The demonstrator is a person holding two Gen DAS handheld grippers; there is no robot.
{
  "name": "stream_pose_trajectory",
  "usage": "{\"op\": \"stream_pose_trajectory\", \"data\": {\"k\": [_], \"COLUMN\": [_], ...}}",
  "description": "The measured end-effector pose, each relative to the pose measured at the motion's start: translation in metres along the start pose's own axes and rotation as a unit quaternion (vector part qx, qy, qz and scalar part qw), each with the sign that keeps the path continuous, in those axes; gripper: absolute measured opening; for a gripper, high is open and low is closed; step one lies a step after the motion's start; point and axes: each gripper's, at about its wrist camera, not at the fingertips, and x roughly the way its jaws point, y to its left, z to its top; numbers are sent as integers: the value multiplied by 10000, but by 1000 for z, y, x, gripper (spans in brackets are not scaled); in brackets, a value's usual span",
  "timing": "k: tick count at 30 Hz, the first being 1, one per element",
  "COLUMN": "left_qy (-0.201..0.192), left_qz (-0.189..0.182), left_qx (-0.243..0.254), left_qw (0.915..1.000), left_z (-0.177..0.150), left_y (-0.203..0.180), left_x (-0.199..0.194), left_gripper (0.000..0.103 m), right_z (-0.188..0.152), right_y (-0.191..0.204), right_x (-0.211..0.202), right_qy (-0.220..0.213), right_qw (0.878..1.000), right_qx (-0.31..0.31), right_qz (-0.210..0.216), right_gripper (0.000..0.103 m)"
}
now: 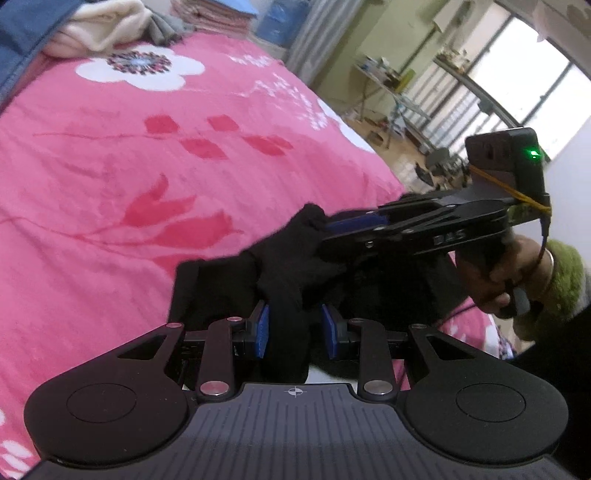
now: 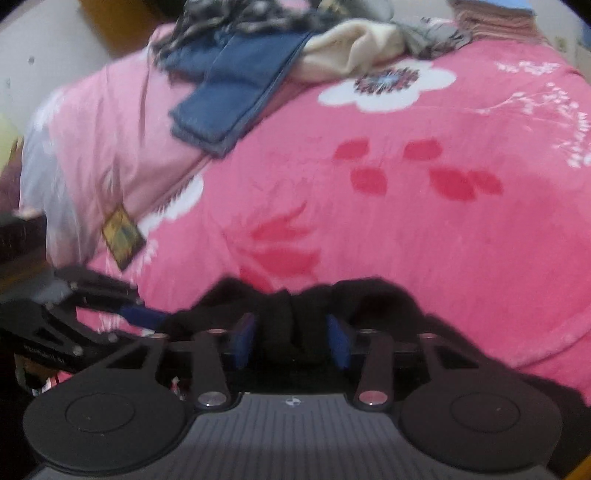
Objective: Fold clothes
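A black garment (image 1: 288,269) hangs bunched between my two grippers, just above the pink floral blanket (image 1: 147,166). My left gripper (image 1: 295,332) has its blue pads (image 1: 263,332) pressed on a strip of the black cloth. My right gripper (image 1: 325,225) reaches in from the right, shut on another fold of the cloth. A hand (image 1: 495,280) in a green sleeve holds it. In the right wrist view, the right gripper (image 2: 291,336) has the black garment (image 2: 369,295) gathered between its pads. The left gripper (image 2: 162,317) bites the same cloth at the lower left.
Blue jeans (image 2: 236,92), a cream garment (image 2: 354,48) and grey clothes lie piled at the far end of the blanket (image 2: 406,221). Folded towels (image 1: 218,14) are stacked behind them. The bed's right edge drops to a floor with a table (image 1: 373,74) and windows.
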Motion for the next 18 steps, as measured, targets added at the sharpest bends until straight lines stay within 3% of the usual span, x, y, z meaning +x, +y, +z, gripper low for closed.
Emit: {"op": "stream_pose_trajectory", "data": {"k": [1, 4, 8, 13, 18], "left_qy": [37, 116, 118, -116, -136], "left_qz": [-14, -180, -508, -441, -301], "left_qx": [17, 9, -226, -622, -611], "left_qw": [10000, 9998, 9984, 9970, 9976], "left_z": [-1, -6, -10, -11, -5], "left_y": [0, 2, 11, 22, 21], "left_x": [0, -6, -18, -30, -23], "left_gripper": [29, 29, 29, 30, 30], "right_z": [-4, -13, -27, -49, -73], "right_y": [1, 1, 3, 16, 35], "right_x": [-3, -14, -23, -27, -16], "right_qy": [-34, -61, 108, 479, 1180], "right_qw": [10000, 9995, 9972, 9900, 9722], "right_qx": [-56, -55, -57, -214, -421], "right_qz": [48, 320, 739, 1311, 1977], "right_gripper": [18, 11, 9, 9, 9]}}
